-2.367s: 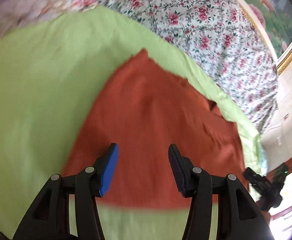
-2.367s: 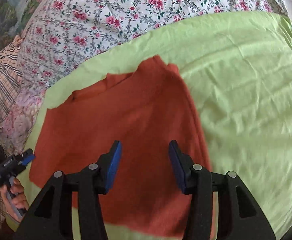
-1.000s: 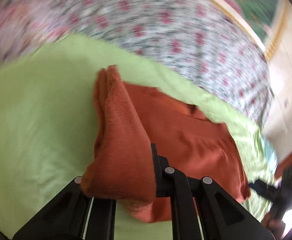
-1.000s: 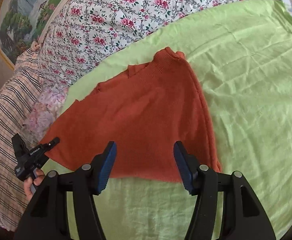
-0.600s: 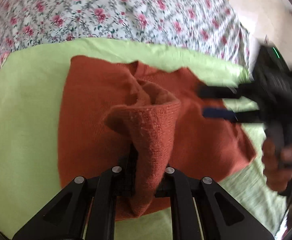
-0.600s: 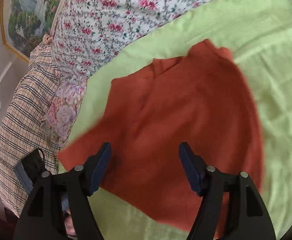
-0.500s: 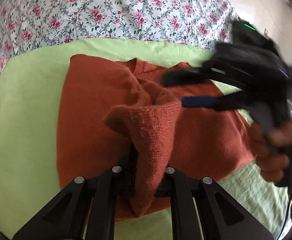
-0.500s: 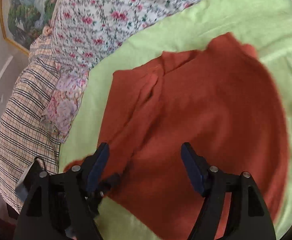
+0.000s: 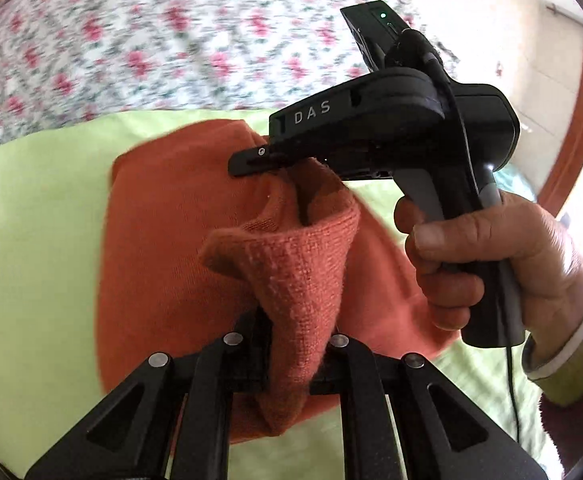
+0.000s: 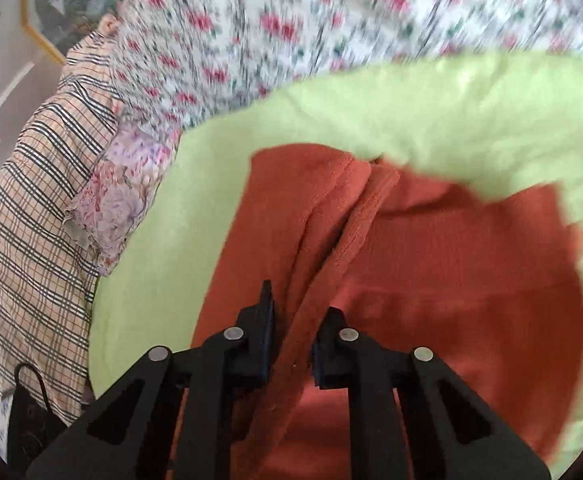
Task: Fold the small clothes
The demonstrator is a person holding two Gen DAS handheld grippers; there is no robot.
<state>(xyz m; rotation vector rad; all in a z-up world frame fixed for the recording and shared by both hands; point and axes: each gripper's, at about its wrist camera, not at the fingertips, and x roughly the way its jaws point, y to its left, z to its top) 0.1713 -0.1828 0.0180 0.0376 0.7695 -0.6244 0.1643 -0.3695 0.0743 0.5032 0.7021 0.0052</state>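
On green sheet [image 9: 43,240], both tongs pinching ribbed orange knit [image 9: 303,280]

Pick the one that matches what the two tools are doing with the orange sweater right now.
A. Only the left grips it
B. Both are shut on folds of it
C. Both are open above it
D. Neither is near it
B: the left tool pinches a raised fold of the orange sweater, and the right tool is closed on a ridge of it.
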